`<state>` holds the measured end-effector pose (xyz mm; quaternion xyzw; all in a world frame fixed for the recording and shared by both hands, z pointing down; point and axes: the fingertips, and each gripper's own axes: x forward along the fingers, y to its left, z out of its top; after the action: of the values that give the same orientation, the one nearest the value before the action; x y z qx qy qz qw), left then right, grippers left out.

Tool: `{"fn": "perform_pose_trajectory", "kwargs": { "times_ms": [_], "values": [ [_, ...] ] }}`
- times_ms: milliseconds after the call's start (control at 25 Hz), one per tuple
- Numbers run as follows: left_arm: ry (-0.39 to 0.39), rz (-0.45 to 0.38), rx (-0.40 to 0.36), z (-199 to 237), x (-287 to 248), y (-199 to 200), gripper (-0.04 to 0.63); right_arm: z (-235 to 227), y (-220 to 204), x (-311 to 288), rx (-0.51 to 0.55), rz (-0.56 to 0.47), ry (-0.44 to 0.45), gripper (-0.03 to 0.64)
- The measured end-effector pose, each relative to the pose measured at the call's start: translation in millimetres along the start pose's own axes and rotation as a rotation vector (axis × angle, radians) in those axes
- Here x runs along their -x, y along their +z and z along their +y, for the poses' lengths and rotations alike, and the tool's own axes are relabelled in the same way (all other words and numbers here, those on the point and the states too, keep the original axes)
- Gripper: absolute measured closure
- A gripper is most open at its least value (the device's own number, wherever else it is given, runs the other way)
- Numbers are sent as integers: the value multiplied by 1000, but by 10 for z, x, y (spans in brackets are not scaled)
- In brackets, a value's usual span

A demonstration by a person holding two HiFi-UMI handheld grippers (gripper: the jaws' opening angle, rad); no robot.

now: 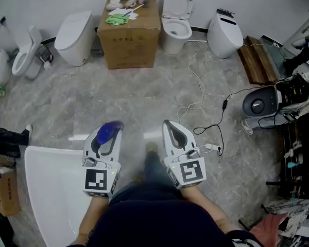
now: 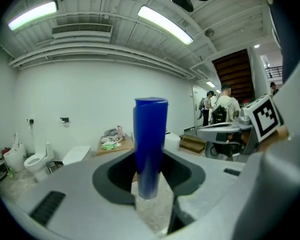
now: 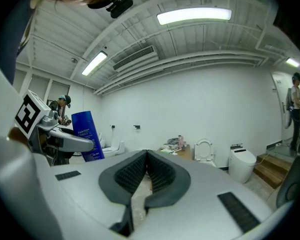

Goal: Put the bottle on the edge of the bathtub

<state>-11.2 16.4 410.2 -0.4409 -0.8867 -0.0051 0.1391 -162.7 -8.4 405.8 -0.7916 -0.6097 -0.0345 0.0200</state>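
A: Two hand-held grippers are seen side by side over the grey marbled floor (image 1: pixel 144 96). How is the left hand-held gripper (image 1: pixel 108 133) set?

B: Its jaws are pressed on a blue bottle (image 2: pixel 150 144), which is held roughly upright between the pads, its top standing well above them.

A: And the right hand-held gripper (image 3: pixel 146 176)?

B: Its jaws are brought together, with nothing gripped.

A: Where is the bottle found relative to the bathtub (image 1: pixel 41 156)?

B: It is held just past the white bathtub's far corner, clear of the rim.

A: What is seen beyond?

B: A cardboard box (image 1: pixel 129 35) is set against the wall between toilets (image 1: pixel 176 19), and cables (image 1: pixel 201 86) are strewn on the floor.
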Motion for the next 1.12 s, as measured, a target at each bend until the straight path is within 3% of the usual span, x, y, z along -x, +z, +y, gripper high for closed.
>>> {"fn": "perform_pose_trajectory", "kwargs": {
  "times_ms": [480, 840, 1120],
  "values": [
    [98, -20, 40, 193, -847, 366, 445, -690, 292, -869, 34, -1, 99, 600],
    [138, -8, 59, 183, -1083, 385, 443, -849, 268, -1081, 39, -12, 175, 600],
    [151, 15, 61, 217, -1111, 317, 443, -725, 263, -1184, 31, -19, 213, 600]
  ]
}}
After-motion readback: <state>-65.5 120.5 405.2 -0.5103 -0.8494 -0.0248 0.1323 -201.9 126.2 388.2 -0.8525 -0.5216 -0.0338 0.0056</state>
